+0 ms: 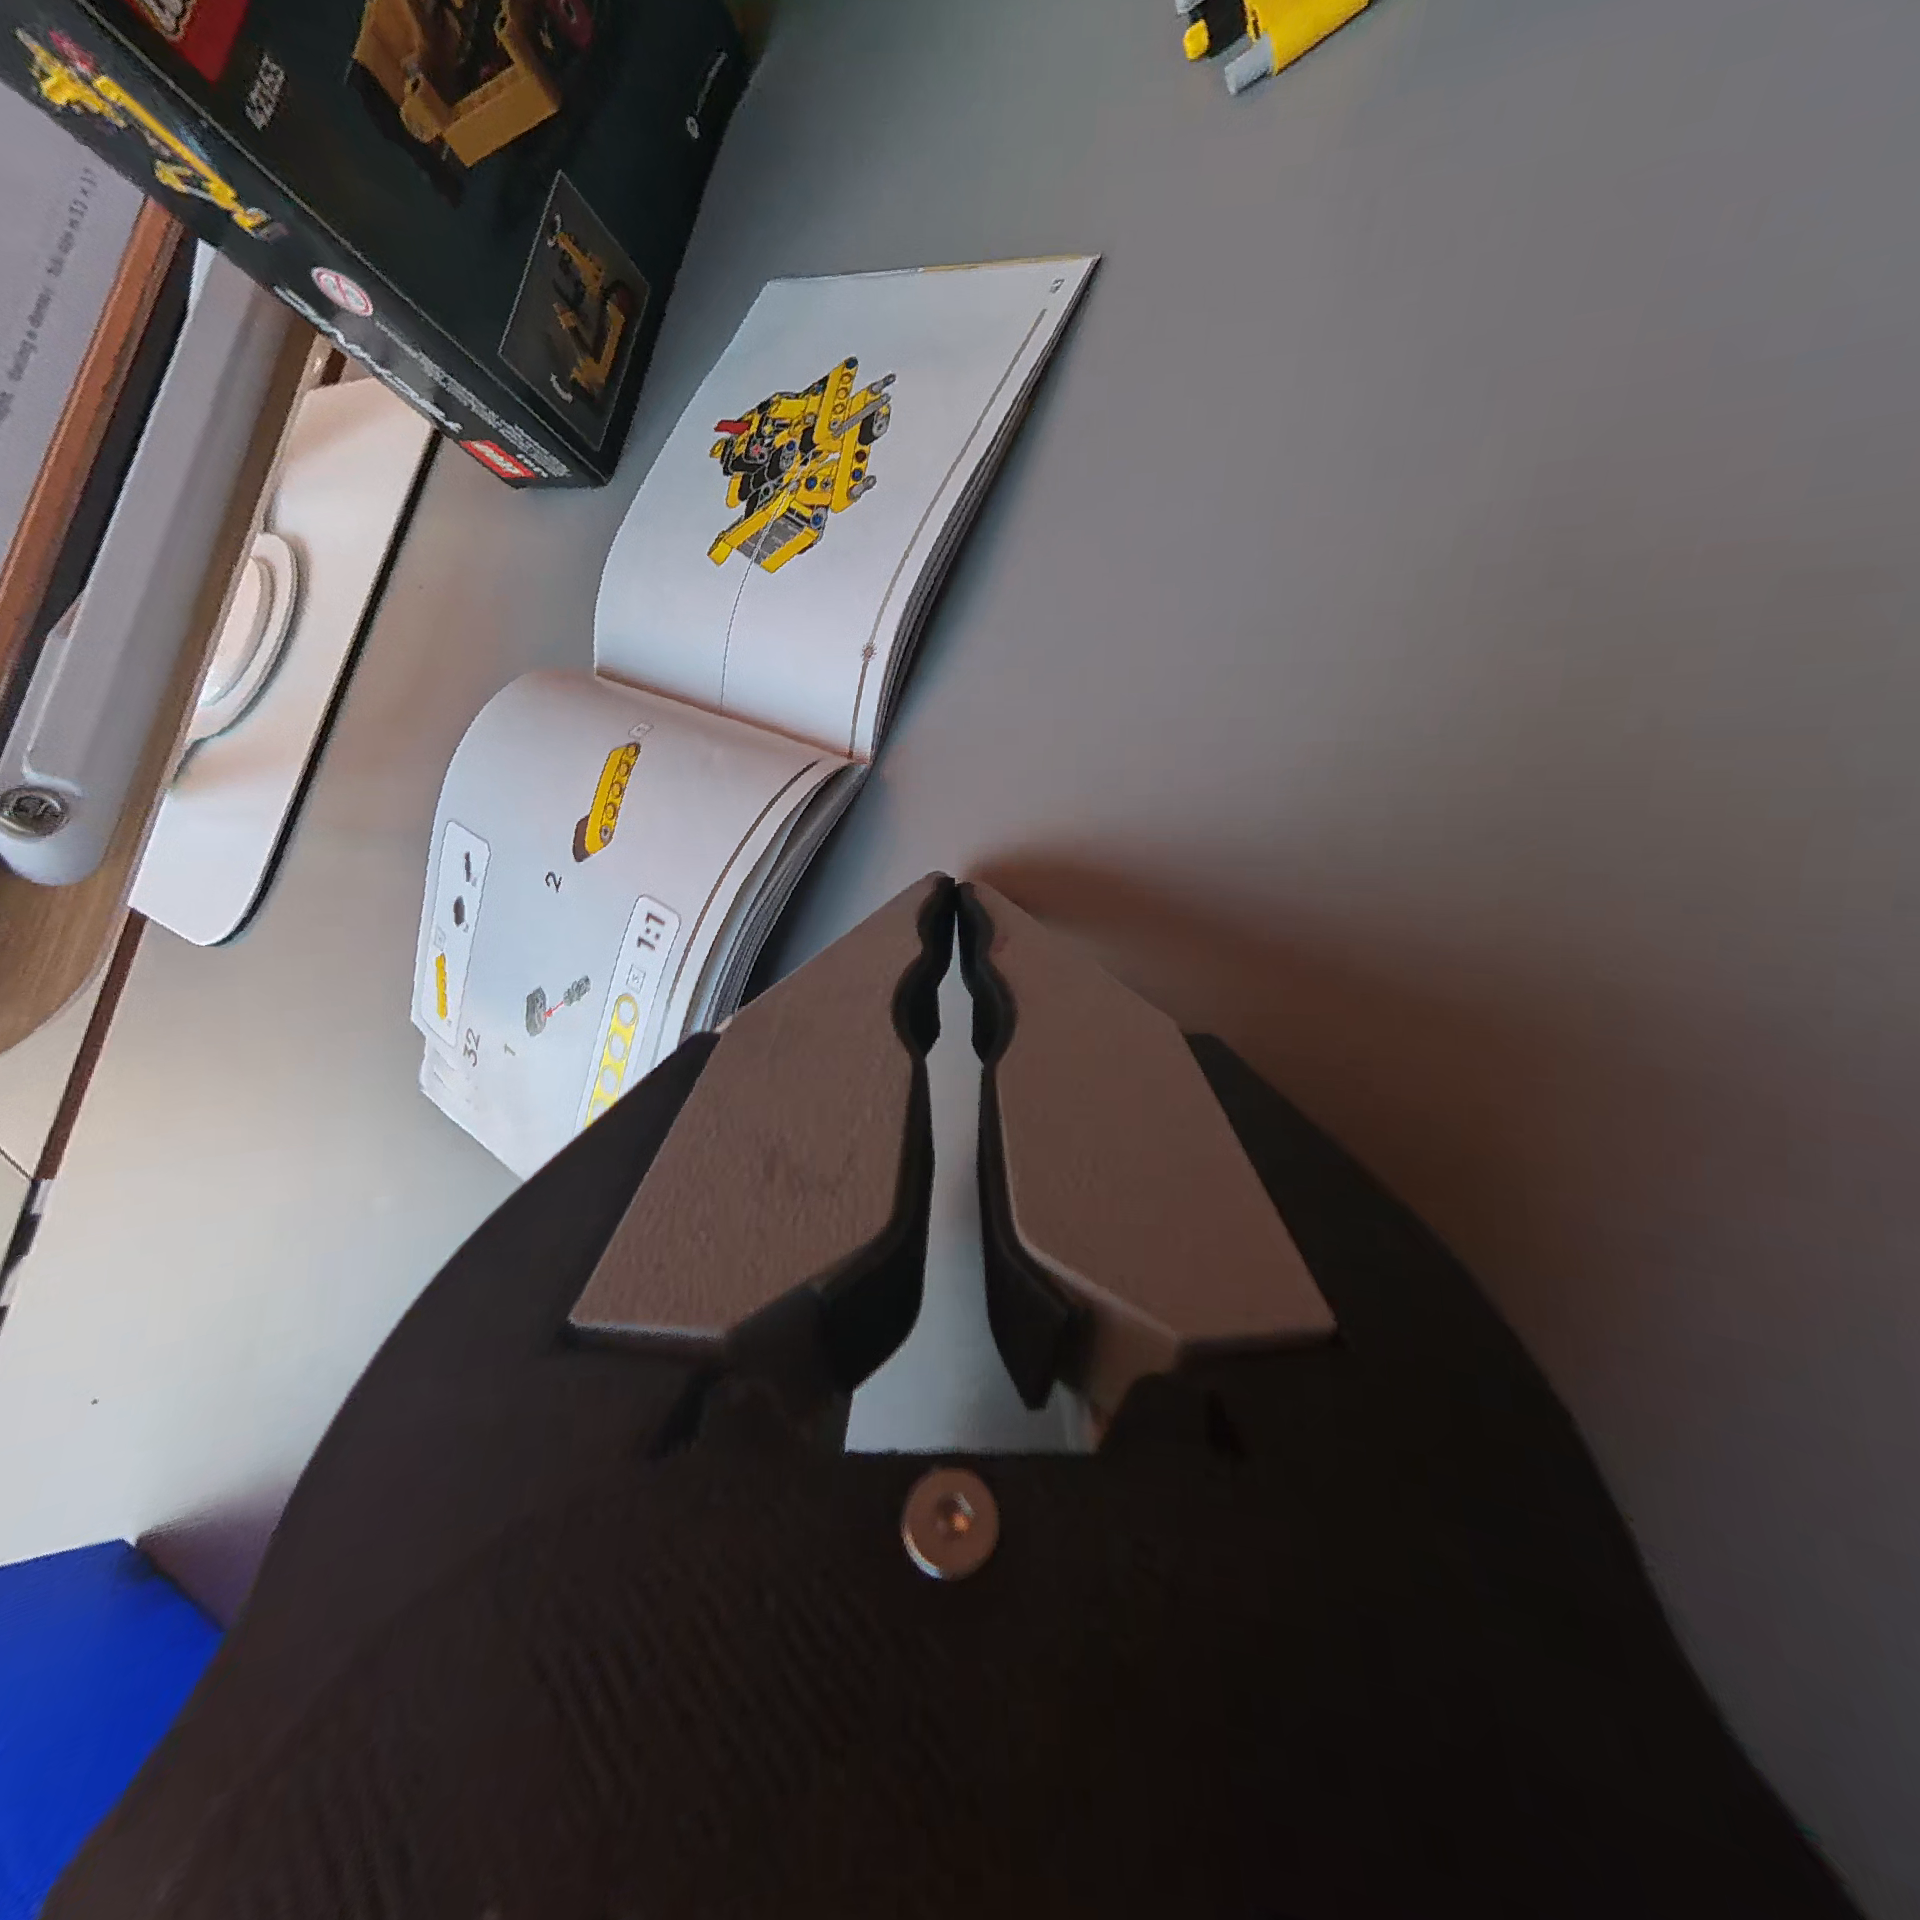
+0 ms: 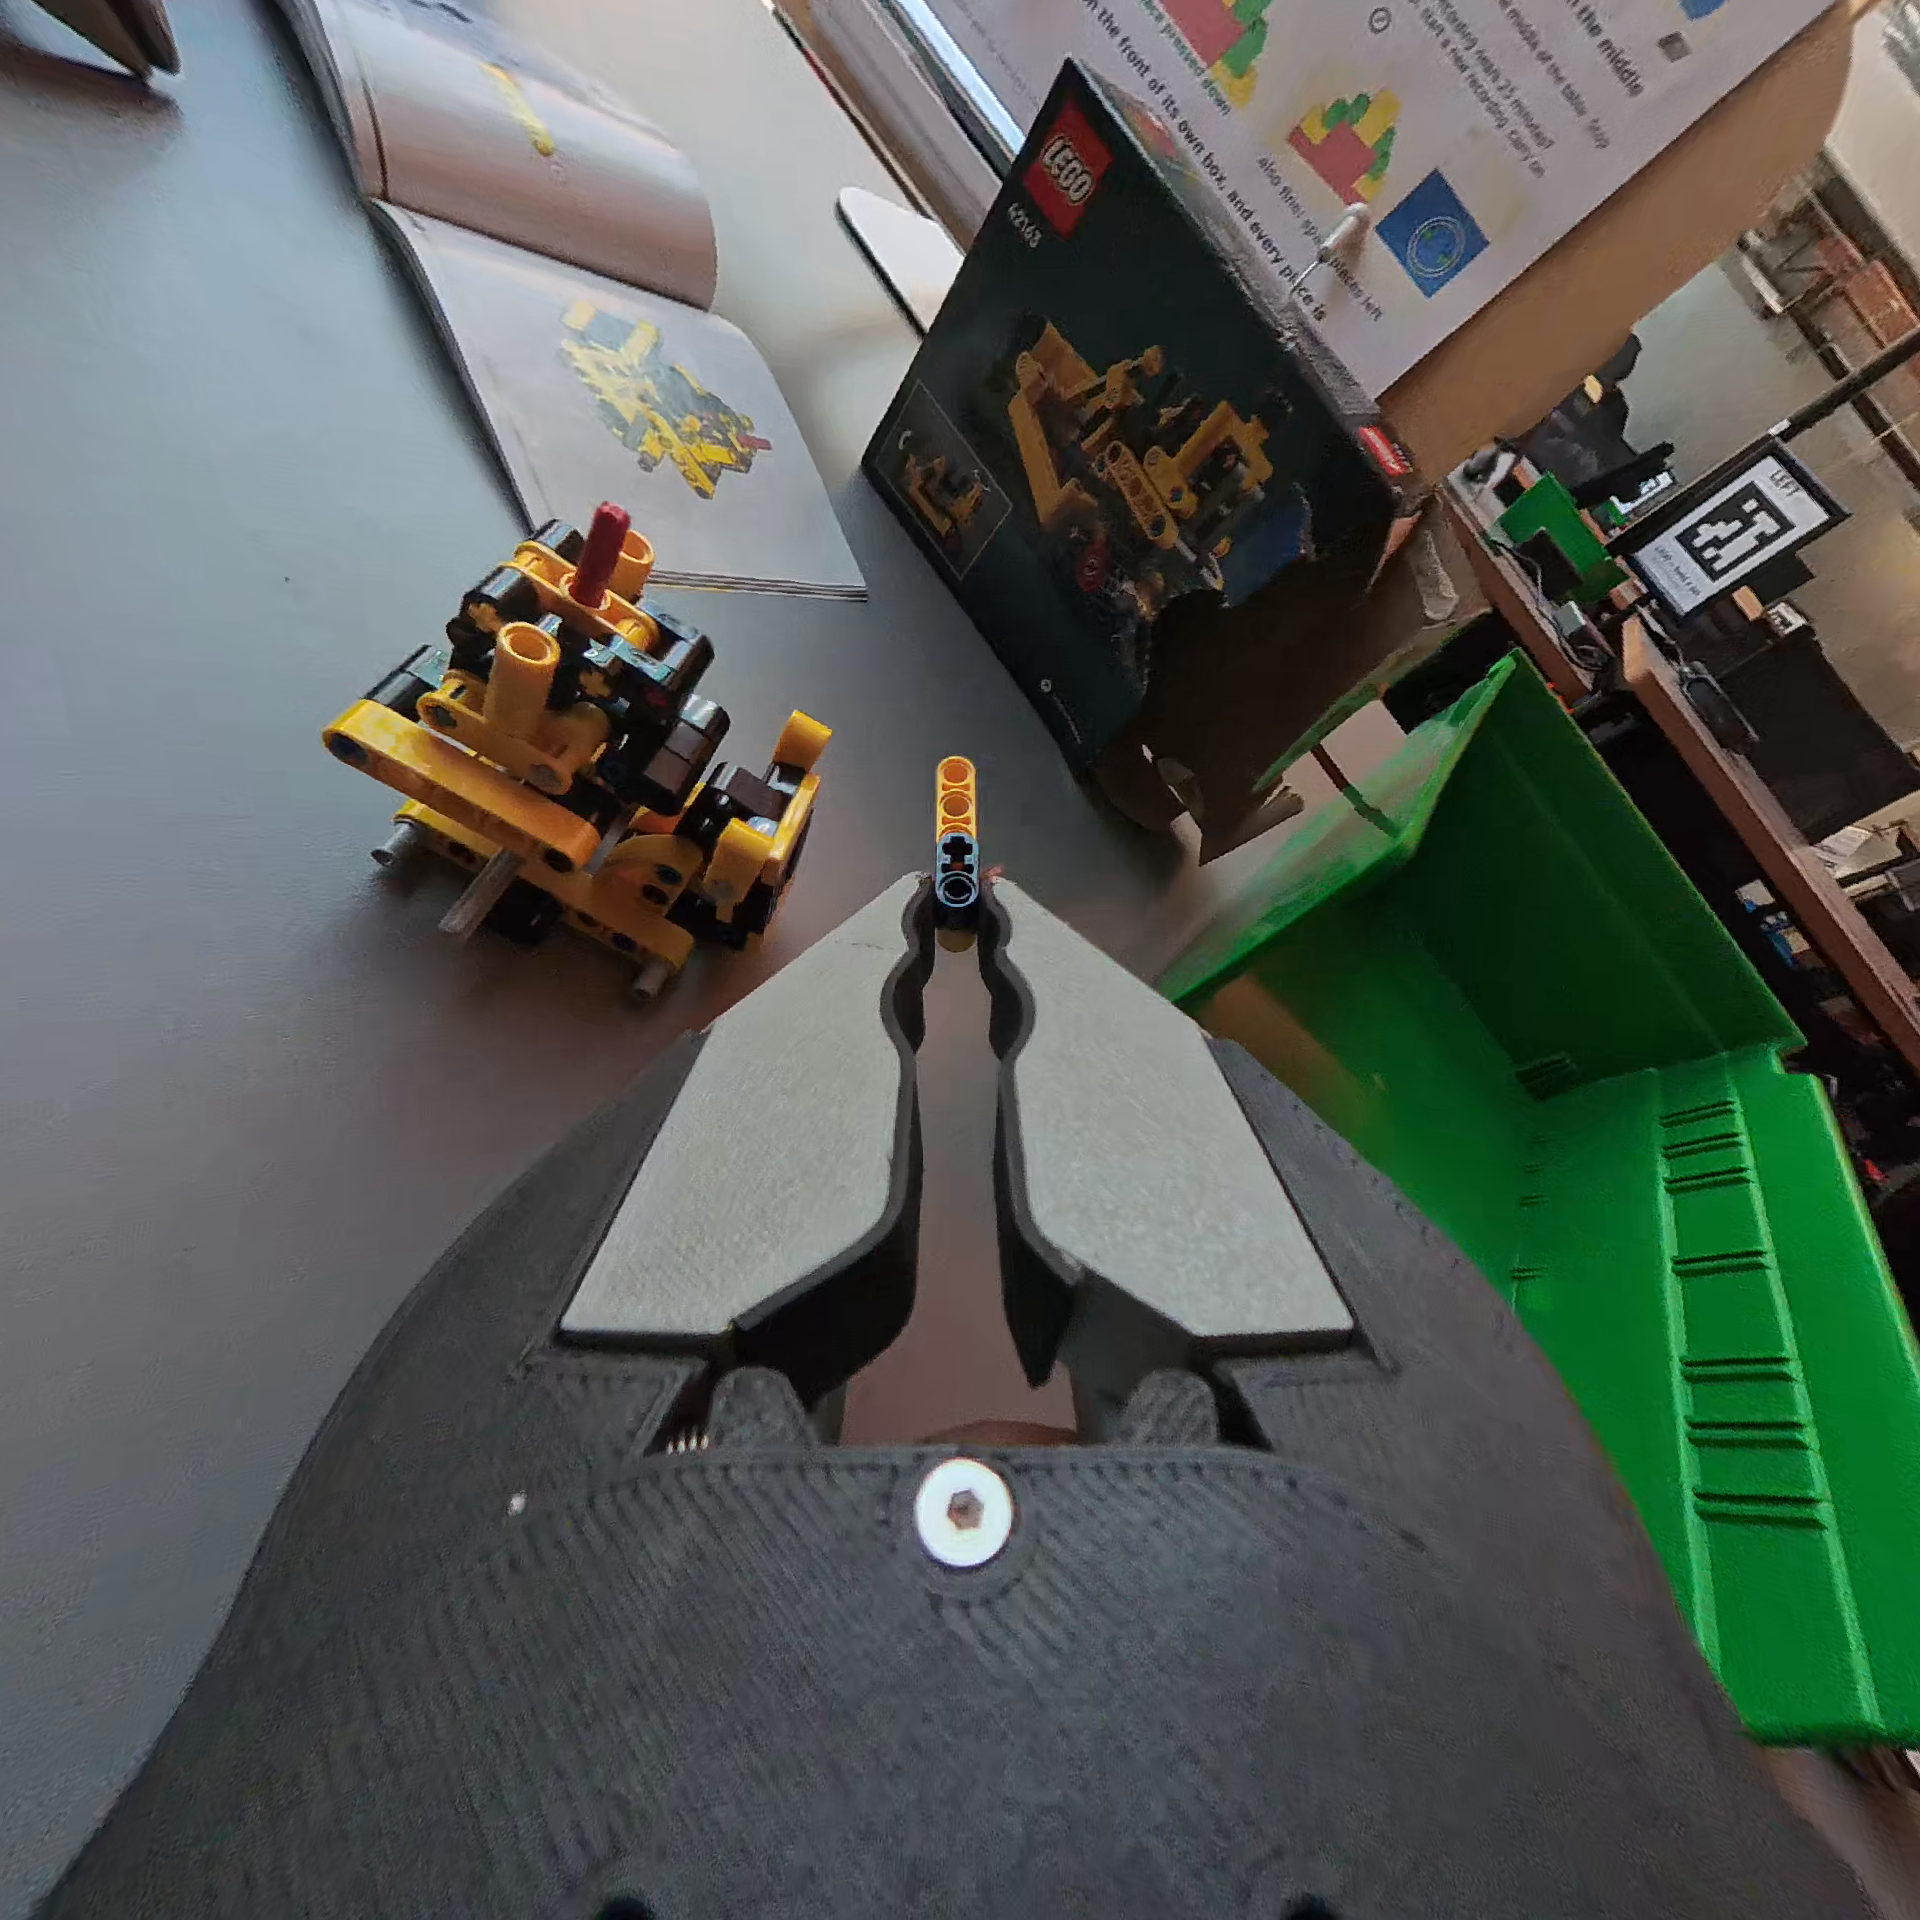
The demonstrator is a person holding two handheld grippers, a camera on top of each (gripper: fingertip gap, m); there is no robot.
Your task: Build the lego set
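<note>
The grey table (image 2: 208, 1039) fills most of both views, its far edge lost behind clutter. On the right, a green plastic bin (image 2: 1621, 1091) runs out of the right wrist view, so its full shape cannot be made out. The dark set box (image 2: 1132, 488) stands upright beyond the right gripper; in the left wrist view the same box (image 1: 416, 239) is cut off at the top corner. The open instruction booklet (image 1: 748, 665) lies flat beside the box, its near corner hidden behind the left gripper's body; from the right wrist view the booklet (image 2: 623, 416) is dim and its printed pictures are hard to read.

The part-built yellow and black model (image 2: 582, 748) sits on the table to the left of the right gripper, near the booklet, a red pin standing up from its top. Only a cropped scrap of that model (image 1: 1268, 36) shows at the top edge of the left wrist view.

The right gripper (image 2: 958, 902) is clenched on a small piece (image 2: 956, 831): a black connector pinched at the very fingertips, with a short yellow beam running straight forward, away from the camera along the fingers. Its rear end is hidden between the tips.

The left gripper (image 1: 954, 891) is clenched with its tips meeting on nothing, low over bare table just beside the booklet's edge.
</note>
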